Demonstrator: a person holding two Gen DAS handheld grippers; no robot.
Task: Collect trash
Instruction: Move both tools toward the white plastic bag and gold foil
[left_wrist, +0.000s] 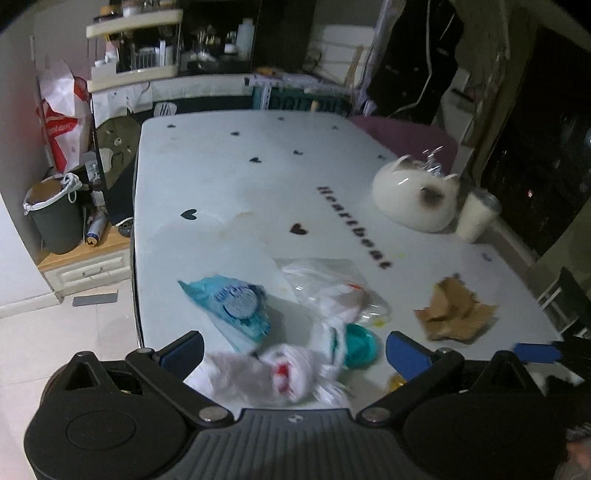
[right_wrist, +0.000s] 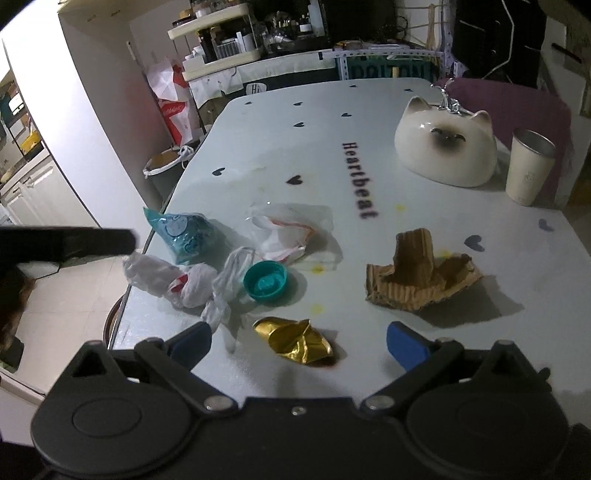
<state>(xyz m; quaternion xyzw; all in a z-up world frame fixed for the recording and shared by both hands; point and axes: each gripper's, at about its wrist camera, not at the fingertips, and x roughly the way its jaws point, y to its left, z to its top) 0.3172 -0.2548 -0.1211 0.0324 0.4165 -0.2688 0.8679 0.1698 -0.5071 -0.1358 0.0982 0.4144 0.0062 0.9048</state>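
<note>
Trash lies on the white table (left_wrist: 221, 177): a crumpled white plastic bag (left_wrist: 273, 373) (right_wrist: 173, 277), a teal lid (left_wrist: 360, 345) (right_wrist: 265, 281), a blue wrapper (left_wrist: 236, 306) (right_wrist: 186, 234), a clear bag (left_wrist: 328, 288) (right_wrist: 290, 229), torn cardboard (left_wrist: 454, 314) (right_wrist: 417, 277) and gold foil (right_wrist: 299, 341). My left gripper (left_wrist: 295, 350) is open, its blue fingers either side of the white plastic bag. My right gripper (right_wrist: 299, 343) is open, its fingers either side of the gold foil. The left gripper's black body shows in the right wrist view (right_wrist: 66, 242).
A white cat-shaped bowl (right_wrist: 445, 144) (left_wrist: 415, 199) and a cream cup (right_wrist: 528, 166) (left_wrist: 476, 214) stand at the table's right. A lined grey bin (left_wrist: 55, 218) (right_wrist: 166, 168) stands on the floor to the left. Shelves and a red-white bag (left_wrist: 62, 118) are behind.
</note>
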